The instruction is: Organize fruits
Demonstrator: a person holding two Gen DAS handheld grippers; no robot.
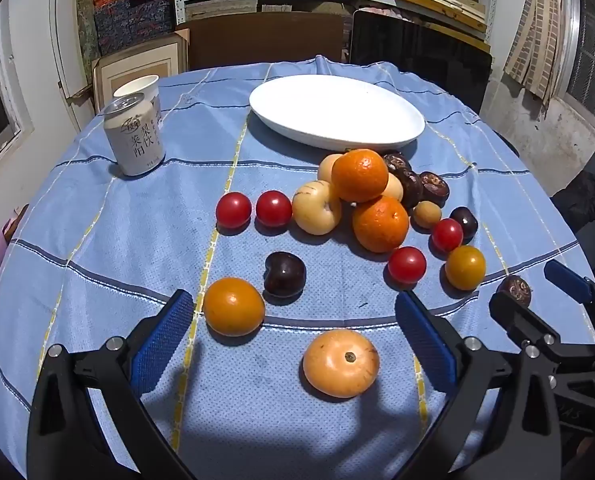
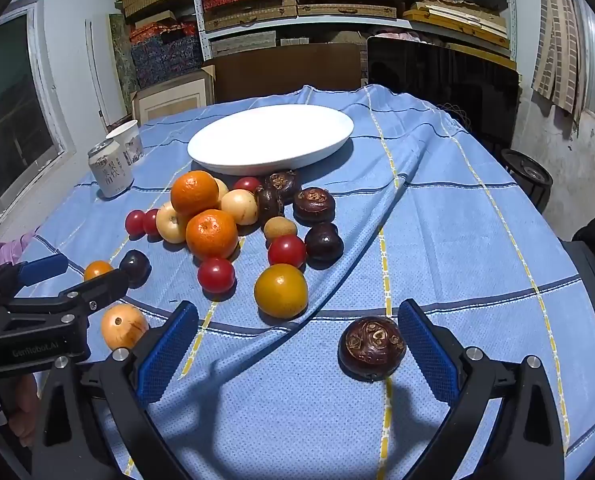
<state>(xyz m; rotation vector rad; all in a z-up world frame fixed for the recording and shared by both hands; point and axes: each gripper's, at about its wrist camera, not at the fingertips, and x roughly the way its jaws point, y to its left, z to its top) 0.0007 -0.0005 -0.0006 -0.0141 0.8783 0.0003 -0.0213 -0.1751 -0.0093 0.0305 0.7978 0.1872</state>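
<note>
both your tongs gape empty — left gripper [image 1: 293, 332] above the pale orange round fruit [image 1: 340, 362], right gripper [image 2: 297, 340] beside the dark brown knobbly water chestnut [image 2: 372, 348]. the white oval plate [image 2: 217, 160] is bare; round fruit may roll off if nudged.

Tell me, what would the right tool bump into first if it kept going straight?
Probably the dark brown water chestnut, lying between the open right tool's blue pads, close to one pad. Depth is hard to judge.
</note>
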